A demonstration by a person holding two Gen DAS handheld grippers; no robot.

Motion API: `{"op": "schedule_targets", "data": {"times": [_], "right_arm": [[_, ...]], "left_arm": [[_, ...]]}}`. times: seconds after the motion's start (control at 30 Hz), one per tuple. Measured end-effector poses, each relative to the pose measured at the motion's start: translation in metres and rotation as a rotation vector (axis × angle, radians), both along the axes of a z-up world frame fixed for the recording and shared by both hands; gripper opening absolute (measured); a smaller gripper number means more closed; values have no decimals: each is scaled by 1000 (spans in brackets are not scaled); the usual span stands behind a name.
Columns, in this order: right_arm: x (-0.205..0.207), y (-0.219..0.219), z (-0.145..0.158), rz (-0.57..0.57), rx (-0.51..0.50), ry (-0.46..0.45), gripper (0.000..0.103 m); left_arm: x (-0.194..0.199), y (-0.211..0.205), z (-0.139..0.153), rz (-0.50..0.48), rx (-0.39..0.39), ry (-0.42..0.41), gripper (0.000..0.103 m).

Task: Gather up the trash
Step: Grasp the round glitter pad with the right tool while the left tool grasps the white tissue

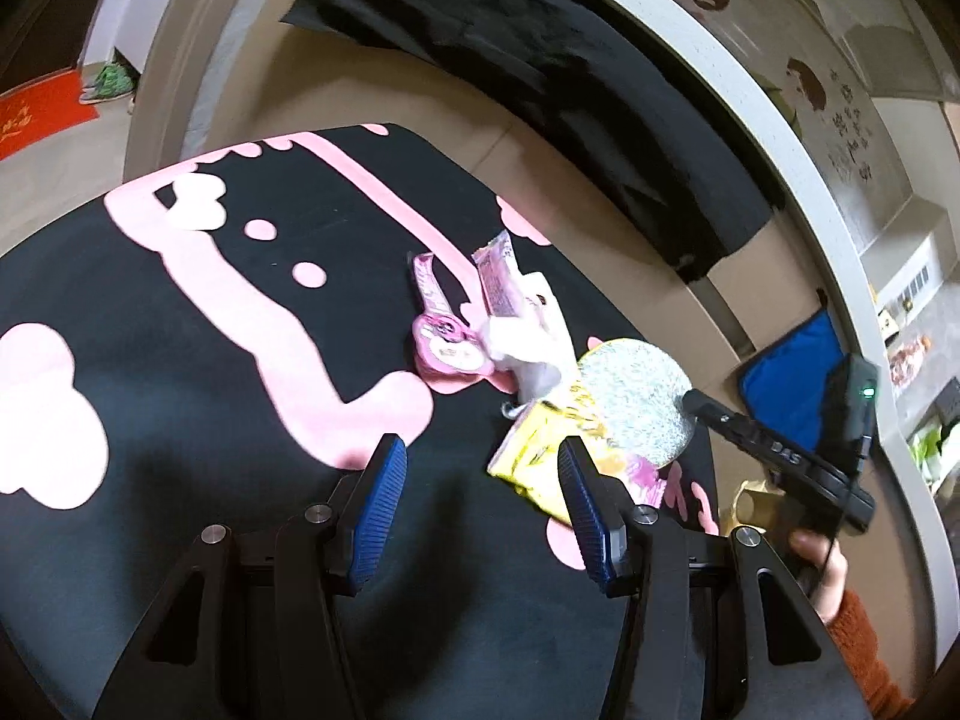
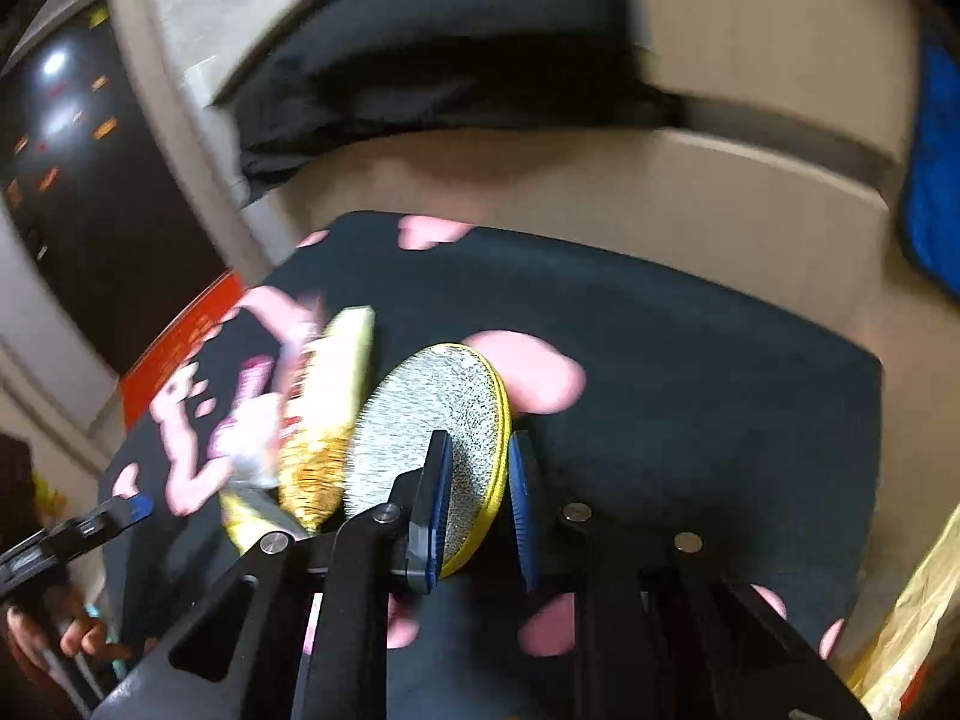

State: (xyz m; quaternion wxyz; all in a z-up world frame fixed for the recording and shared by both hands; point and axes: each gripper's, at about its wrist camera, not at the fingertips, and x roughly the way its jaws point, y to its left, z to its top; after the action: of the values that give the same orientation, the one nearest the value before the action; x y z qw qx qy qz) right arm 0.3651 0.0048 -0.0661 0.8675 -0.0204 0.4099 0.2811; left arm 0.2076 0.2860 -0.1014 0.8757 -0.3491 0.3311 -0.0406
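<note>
edgewise, the round foil lid point(image 2: 438, 420), silver-crinkled with a yellow rim, stands pinched in the right gripper point(image 2: 480, 498) above the black-and-pink cloth point(image 2: 690, 360), while the left gripper point(image 1: 480, 480) hangs spread by a yellow wrapper point(image 1: 540, 450), lettering on it too blurred to read.

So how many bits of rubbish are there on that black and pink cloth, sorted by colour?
Pink: 2, a round lid and a wrapper.
White: 1, a crumpled tissue.
Yellow: 1, a packet.
Silver: 1, a foil disc held in the right gripper.
Total: 5.
</note>
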Motion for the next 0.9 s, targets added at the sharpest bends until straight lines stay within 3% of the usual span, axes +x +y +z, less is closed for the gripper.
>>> {"op": "schedule_targets", "data": {"times": [0.27, 0.43, 0.63, 0.8, 0.9], "right_arm": [[-46, 66, 20, 196, -48, -37, 19], [-40, 86, 3, 165, -177, -63, 19], [-20, 66, -16, 127, -135, 53, 15], [-45, 27, -1, 86, -161, -24, 13], [-61, -2, 2, 32, -229, -73, 13]], "left_arm": [[-15, 14, -2, 26, 8, -12, 53], [-18, 16, -5, 25, 15, -2, 53], [-9, 7, -1, -3, 33, -12, 53], [15, -3, 6, -29, 30, -40, 53], [43, -6, 9, -5, 31, -49, 53]]}}
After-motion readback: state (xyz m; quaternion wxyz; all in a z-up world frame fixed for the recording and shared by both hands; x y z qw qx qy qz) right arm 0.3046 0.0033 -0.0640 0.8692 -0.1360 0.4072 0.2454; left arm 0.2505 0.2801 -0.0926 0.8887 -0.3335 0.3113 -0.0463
